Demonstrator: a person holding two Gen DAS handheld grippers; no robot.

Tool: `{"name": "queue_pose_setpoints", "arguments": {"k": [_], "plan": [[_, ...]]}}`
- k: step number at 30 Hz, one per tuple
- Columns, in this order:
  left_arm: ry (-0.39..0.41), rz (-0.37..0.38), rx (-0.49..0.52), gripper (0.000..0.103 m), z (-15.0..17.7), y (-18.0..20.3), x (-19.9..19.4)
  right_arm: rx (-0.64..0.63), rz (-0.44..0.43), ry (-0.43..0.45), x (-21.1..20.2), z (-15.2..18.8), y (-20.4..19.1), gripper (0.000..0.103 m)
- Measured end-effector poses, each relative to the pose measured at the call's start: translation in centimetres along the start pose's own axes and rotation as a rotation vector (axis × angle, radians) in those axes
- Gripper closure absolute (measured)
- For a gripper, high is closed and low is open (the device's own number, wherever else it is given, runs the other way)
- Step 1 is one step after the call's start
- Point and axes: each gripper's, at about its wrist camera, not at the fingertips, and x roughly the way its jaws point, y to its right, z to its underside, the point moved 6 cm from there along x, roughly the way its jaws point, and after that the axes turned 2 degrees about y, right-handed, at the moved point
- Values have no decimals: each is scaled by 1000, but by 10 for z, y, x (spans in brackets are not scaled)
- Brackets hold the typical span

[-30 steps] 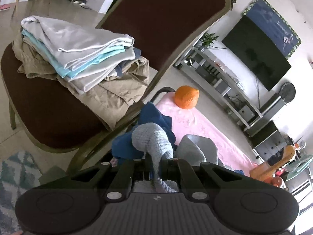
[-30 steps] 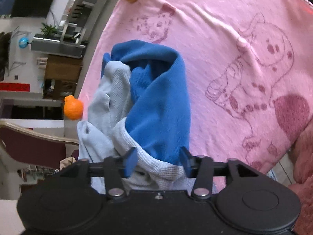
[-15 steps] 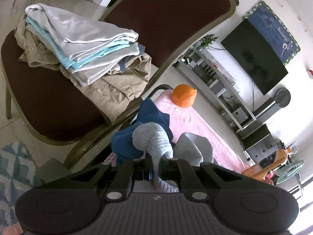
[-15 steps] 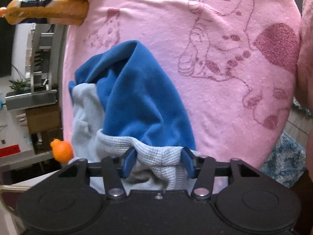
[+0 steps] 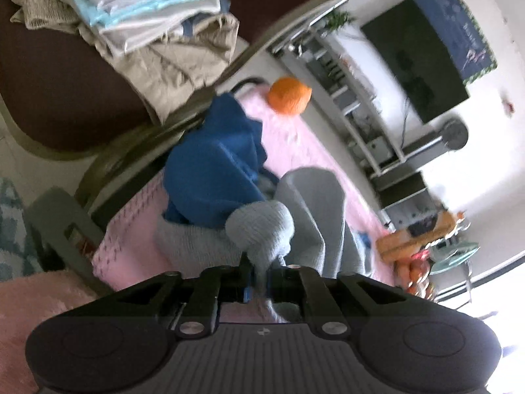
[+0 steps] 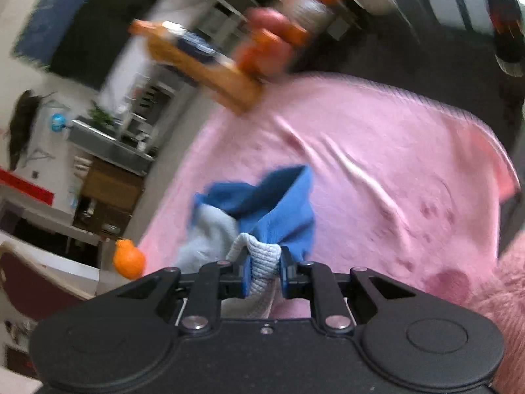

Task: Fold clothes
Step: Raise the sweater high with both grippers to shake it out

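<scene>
A blue and grey garment (image 5: 213, 170) lies bunched on a pink blanket (image 5: 295, 144). In the left wrist view its grey ribbed cuff (image 5: 259, 226) runs down between the jaws of my left gripper (image 5: 257, 282). Those jaws are opening, but the pads still pinch the cloth. The right wrist view shows the same garment (image 6: 279, 203) on the blanket (image 6: 377, 151). My right gripper (image 6: 264, 275) is closing, with its pads pressed on the white-grey ribbed hem (image 6: 262, 259).
A dark red chair (image 5: 59, 92) to the left carries a stack of folded clothes (image 5: 137, 10). An orange (image 5: 288, 95) (image 6: 128, 261) sits at the blanket's far end. A wooden board (image 6: 203, 75) and fruit (image 6: 265, 46) lie beyond the blanket. A TV stand lines the wall.
The left gripper has sunk toward the blanket, still holding the cuff. The right gripper's jaws have drawn in onto the ribbed hem, and its view has tipped up toward the room.
</scene>
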Motion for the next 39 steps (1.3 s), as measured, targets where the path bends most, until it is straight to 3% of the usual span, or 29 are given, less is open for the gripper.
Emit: {"name": "queue_pose_setpoints", "arguments": {"k": [2, 6, 8, 10, 12, 18, 24, 28, 29, 30, 34, 37, 39], "plan": [[-10, -26, 13, 75, 3, 1, 4, 45, 26, -76, 16, 5, 25, 86], [-37, -86, 40, 71, 6, 4, 13, -10, 31, -95, 22, 9, 21, 86], [-56, -118, 65, 75, 10, 6, 19, -13, 50, -103, 26, 7, 26, 86], [-68, -150, 95, 89, 14, 7, 23, -26, 60, -108, 30, 7, 27, 85], [-76, -172, 113, 96, 16, 7, 27, -47, 71, -111, 28, 11, 26, 82], [-80, -177, 121, 96, 18, 7, 27, -10, 71, -140, 33, 12, 35, 78], [-105, -171, 132, 95, 22, 9, 30, 76, 11, -149, 27, 11, 41, 62], [-129, -170, 147, 95, 24, 12, 33, 79, 30, -179, 31, 17, 42, 65], [-119, -171, 156, 97, 24, 13, 32, 75, 36, -185, 31, 19, 42, 72], [-106, -173, 167, 99, 24, 14, 31, 67, 37, -179, 29, 19, 39, 86], [-13, -179, 207, 100, 0, 37, 18, 29, 37, -133, 20, 18, 25, 88], [80, -164, 211, 101, -31, 65, 0, 2, 2, -86, 7, 2, -11, 89], [175, -81, 197, 101, -58, 95, -33, -18, -60, -43, -16, -15, -47, 89]]}}
